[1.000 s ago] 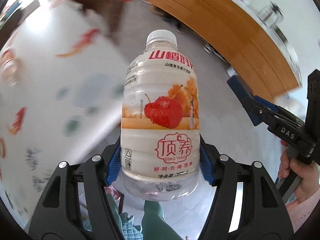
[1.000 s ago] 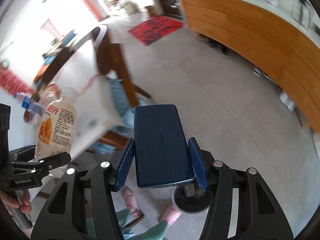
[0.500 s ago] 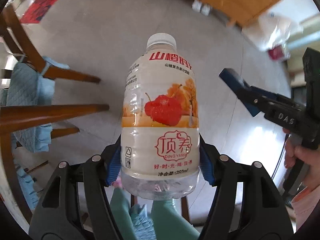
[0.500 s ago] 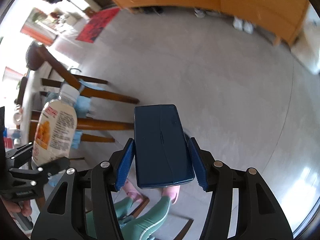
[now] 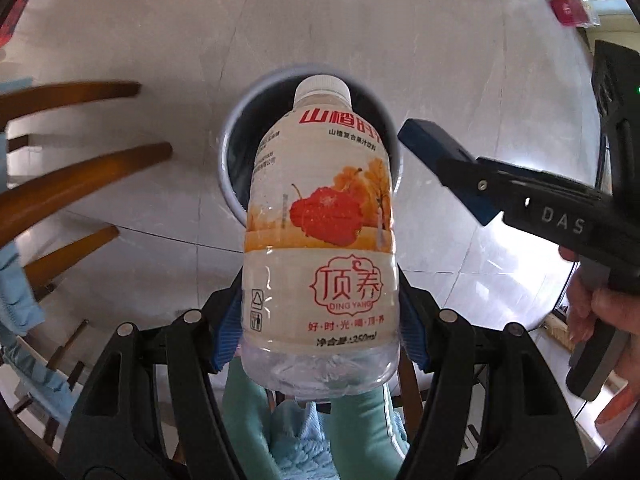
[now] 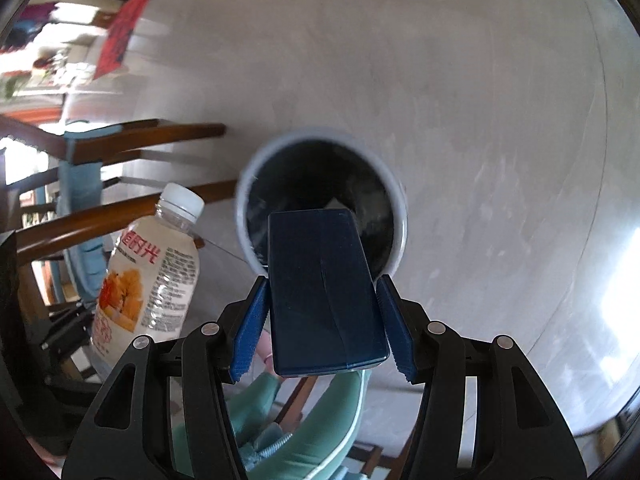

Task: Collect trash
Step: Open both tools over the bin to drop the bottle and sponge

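Note:
My left gripper point(image 5: 320, 328) is shut on an empty plastic drink bottle point(image 5: 320, 232) with a white cap and a red fruit label. The bottle also shows in the right wrist view point(image 6: 148, 276). My right gripper point(image 6: 322, 324) is shut on a flat dark blue box point(image 6: 324, 292); the box's end shows in the left wrist view point(image 5: 436, 152). Both are held in the air above a round grey trash bin point(image 5: 232, 136) with a dark inside, standing on the floor. The bin also shows in the right wrist view point(image 6: 400, 208), right beyond the blue box.
Wooden chair legs and rungs point(image 5: 80, 176) with a light blue cushion point(image 6: 76, 184) stand left of the bin. The person's green trouser legs point(image 6: 280, 416) are below the grippers. The floor is pale grey tile point(image 6: 440, 80). A red mat point(image 6: 124, 36) lies far off.
Both grippers have swung down from the room towards the floor. The trash bin has come into view under the bottle and the blue box. Both grips are unchanged.

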Action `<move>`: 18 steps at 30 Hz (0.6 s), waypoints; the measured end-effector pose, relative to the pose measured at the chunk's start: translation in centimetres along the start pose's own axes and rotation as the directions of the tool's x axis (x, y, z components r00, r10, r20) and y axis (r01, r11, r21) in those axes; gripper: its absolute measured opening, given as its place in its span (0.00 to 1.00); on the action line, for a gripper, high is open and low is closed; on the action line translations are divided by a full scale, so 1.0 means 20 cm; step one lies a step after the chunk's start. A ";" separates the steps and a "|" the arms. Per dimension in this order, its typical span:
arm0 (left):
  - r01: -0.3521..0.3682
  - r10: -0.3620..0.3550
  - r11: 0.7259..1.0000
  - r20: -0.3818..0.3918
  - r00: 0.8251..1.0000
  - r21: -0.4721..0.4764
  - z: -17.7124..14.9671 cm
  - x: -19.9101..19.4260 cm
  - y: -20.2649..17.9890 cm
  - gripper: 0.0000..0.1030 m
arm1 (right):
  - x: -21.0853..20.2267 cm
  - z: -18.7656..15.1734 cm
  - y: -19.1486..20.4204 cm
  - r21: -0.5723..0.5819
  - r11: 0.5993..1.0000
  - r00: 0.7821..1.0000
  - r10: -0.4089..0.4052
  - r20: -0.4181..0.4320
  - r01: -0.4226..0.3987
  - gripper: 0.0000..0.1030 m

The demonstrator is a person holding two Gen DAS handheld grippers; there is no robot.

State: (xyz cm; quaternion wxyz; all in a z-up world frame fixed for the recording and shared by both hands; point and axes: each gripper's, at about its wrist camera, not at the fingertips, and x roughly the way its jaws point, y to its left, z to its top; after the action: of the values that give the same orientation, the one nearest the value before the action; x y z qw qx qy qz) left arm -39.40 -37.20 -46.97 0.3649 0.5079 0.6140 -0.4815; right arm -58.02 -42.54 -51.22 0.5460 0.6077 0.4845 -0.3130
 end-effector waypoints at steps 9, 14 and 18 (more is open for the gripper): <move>-0.061 0.050 0.991 -0.091 0.995 -0.120 0.09 0.32 0.06 0.66 | 0.25 0.04 -0.09 0.132 0.991 1.000 0.019 -0.004 -0.018 0.66; -0.077 0.072 0.989 -0.043 0.996 -0.129 0.09 0.25 0.07 0.75 | 0.17 0.05 -0.09 0.095 0.995 1.000 0.014 0.004 -0.015 0.66; -0.029 0.030 0.990 0.003 1.000 -0.141 0.05 0.09 0.07 0.75 | 0.06 0.04 -0.09 0.087 0.996 0.999 0.034 0.023 -0.036 0.67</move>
State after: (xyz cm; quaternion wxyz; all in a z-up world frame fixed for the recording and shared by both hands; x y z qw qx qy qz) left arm -38.47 -37.73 -49.24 0.4084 0.4886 0.6382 -0.4326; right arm -59.22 -43.16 -53.14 0.5294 0.6360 0.4537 -0.3309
